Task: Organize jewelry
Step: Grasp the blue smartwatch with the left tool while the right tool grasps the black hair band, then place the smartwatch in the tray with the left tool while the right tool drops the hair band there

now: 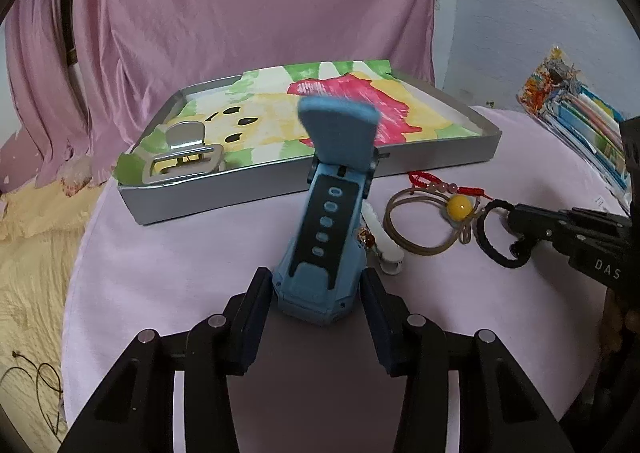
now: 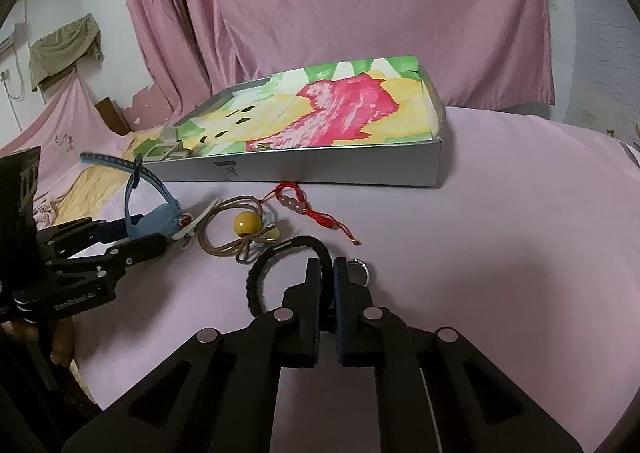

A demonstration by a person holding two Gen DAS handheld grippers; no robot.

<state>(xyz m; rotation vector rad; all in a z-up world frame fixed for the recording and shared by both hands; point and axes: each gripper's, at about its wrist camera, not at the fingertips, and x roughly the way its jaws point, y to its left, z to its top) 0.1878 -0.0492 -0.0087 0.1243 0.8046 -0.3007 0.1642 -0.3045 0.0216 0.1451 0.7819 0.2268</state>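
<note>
Nearest, in the left wrist view: left claw (image 1: 316, 281) clamped on the case sides of a blue watch (image 1: 324, 237), strap standing up and away from the pads. Grips the stiff case rather than the floppy strap, likely for a steadier carry. Cannot tell whether the watch is clear of the pink-covered counter (image 1: 160, 273) or resting on it.

In the right wrist view: right claw (image 2: 327, 265) pinched together on a black braided band (image 2: 304, 240), the loop lying flat to the left of the fingers. Takes only one thin side of the loop, which probably suffices for something so light. Just beside the right fingertip, a small silver ring-like piece (image 2: 360, 273), too small to name with certainty.

Further on, loose on the counter between the two claws: a white clip (image 1: 384, 241), a tan cord loop with a yellow bead (image 2: 244, 223), and a red string bracelet (image 2: 304, 205) with pale pink beads. Still to be sorted, by the look of it.

Beyond these, a shallow grey tray (image 1: 280, 189) with a painted lining, presumably where everything belongs. Holds only a silver hair clip (image 1: 180, 157) in its left corner.

Behind all, a pink curtain (image 1: 240, 13).
</note>
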